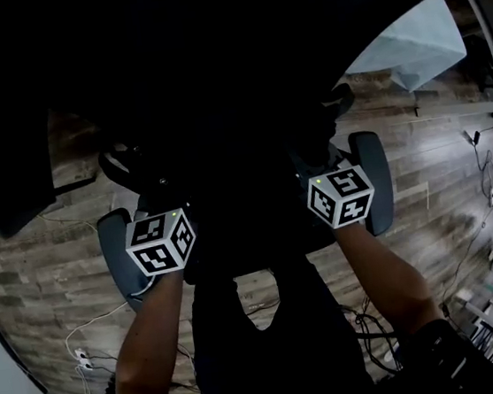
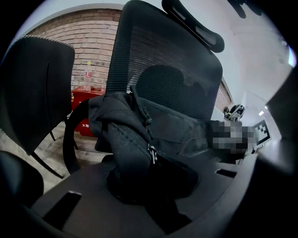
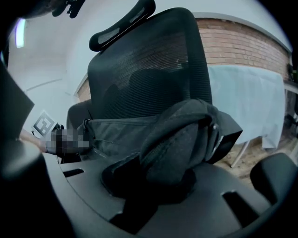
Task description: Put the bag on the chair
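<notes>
A black bag (image 2: 153, 125) hangs in front of the mesh backrest of a black office chair (image 2: 172, 65). My left gripper (image 2: 148, 197) is shut on the bag's padded strap (image 2: 130, 148), which runs straight into the jaws. My right gripper (image 3: 156, 186) is shut on the bag (image 3: 139, 130) by its other strap (image 3: 177, 148), before the same chair (image 3: 149, 69). In the head view both marker cubes (image 1: 160, 241) (image 1: 341, 195) flank the dark bag (image 1: 237, 193), between the chair's two armrests (image 1: 115, 252) (image 1: 374, 176). I cannot tell whether the bag touches the seat.
A second black chair (image 2: 37, 88) stands close on the left. Behind it a red box (image 2: 84, 104) with a bottle sits against a brick wall (image 2: 88, 42). A white-draped table (image 3: 247, 97) stands to the right. Cables (image 1: 86, 341) trail over the wooden floor.
</notes>
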A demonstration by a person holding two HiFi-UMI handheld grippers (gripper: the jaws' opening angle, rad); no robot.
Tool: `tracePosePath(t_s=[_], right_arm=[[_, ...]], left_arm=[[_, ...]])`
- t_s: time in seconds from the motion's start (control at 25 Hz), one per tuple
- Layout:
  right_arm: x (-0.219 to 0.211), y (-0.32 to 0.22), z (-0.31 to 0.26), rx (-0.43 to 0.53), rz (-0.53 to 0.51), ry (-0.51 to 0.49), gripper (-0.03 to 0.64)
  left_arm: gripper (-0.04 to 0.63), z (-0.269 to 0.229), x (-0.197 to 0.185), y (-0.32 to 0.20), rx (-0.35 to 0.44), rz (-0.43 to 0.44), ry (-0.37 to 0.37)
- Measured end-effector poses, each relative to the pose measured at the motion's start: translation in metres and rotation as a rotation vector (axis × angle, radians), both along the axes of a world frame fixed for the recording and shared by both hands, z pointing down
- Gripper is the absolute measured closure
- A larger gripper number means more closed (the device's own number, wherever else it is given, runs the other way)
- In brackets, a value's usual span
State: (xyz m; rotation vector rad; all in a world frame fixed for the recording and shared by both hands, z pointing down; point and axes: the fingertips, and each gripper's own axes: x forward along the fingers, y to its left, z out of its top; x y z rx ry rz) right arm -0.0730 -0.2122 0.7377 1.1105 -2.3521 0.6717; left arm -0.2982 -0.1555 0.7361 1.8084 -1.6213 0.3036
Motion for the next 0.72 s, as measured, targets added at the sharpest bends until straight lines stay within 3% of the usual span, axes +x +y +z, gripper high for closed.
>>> tracePosePath(t_s=[0.48,0.72], right_arm=[[-0.010,-0.001,0.055,-0.045,-0.015,0.033,0.522],[-0.009,-0.010,0.071,-0.052,-0.007,0.032,0.518]], left_arm=[[0.515,0.053,-0.009,0.003,-0.054,-0.007,-0.008],[0.511,0.064,-0.008,-0.003,-0.045,0.003,-0.007]])
